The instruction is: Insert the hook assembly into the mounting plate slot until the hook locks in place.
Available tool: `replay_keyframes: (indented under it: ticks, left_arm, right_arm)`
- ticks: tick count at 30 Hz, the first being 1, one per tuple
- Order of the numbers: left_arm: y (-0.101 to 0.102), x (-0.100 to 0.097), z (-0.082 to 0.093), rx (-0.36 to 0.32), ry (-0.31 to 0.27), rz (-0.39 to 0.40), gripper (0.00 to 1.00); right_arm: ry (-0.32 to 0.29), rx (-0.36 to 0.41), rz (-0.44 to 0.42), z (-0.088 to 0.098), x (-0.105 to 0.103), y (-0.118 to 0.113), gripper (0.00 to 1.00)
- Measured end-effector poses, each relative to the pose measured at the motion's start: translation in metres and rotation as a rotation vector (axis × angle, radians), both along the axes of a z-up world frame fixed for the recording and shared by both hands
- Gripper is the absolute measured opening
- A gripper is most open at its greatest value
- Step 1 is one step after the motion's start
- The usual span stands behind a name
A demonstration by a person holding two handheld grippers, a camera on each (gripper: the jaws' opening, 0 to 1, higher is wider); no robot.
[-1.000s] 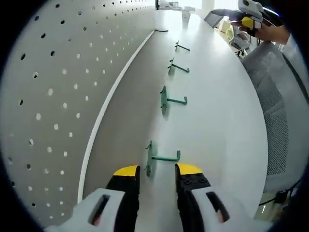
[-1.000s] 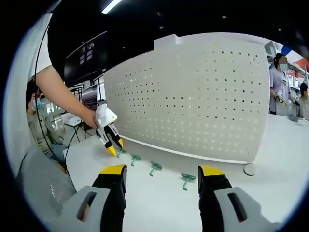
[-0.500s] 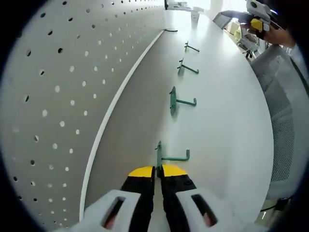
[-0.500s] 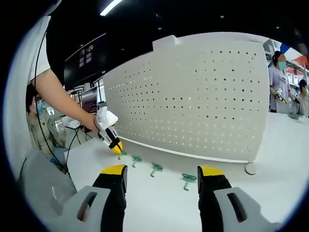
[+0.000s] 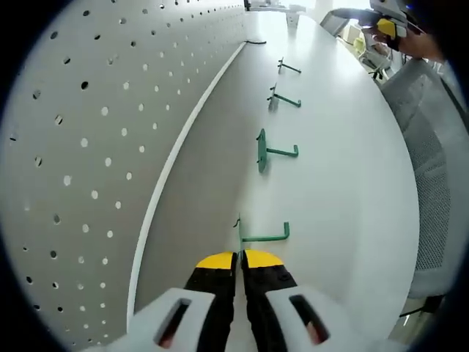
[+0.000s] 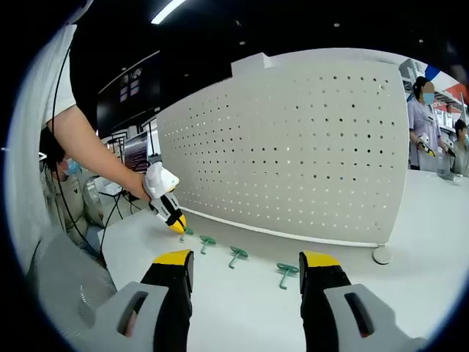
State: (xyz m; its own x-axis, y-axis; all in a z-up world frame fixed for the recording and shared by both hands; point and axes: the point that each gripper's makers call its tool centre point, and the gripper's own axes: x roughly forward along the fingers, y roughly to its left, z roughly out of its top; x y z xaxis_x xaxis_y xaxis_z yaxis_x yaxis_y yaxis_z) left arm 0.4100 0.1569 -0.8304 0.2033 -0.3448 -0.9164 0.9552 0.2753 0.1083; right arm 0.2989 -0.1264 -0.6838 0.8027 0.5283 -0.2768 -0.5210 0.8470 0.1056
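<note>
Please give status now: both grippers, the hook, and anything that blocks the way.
Left gripper shut on nearest green hook, on the table. Right gripper open, empty. Pegboard upright; nothing blocking.

Green hook [image 5: 262,236] on table, pegboard [image 5: 95,132] upright.

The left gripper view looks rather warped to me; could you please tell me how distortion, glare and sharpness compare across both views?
Left gripper view: fisheye bends the pegboard and the table edge into curves, with bright glare washing out the far end; the nearest hook is sharp. Right gripper view: the pegboard bulges, a ceiling light glows against a dark ceiling, and the hooks look small but clear.
</note>
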Motion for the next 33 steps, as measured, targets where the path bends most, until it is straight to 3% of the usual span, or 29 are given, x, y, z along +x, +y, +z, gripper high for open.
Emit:
replay_keyframes:
  ticks: [10, 21, 24, 33]
  left_arm:
    - [-0.0002, 0.0006, 0.0001, -0.004, -0.006, 0.010, 0.03]
    - [-0.0008, -0.0005, 0.0012, -0.005, -0.058, 0.001, 0.03]
    - [-0.0008, 0.0009, 0.0017, -0.050, -0.053, 0.057, 0.02]
    - [-0.0035, -0.0014, 0.0068, -0.082, -0.072, 0.079, 0.02]
  right_arm:
    - [0.002, 0.000, 0.001, -0.0006, -0.0002, 0.0003, 0.56]
    - [-0.001, 0.002, -0.010, 0.0013, 0.0007, -0.0021, 0.56]
    - [-0.003, 0.004, -0.014, 0.0023, 0.0006, -0.0029, 0.56]
    - [-0.006, 0.006, -0.014, 0.0034, 0.0007, -0.0023, 0.56]
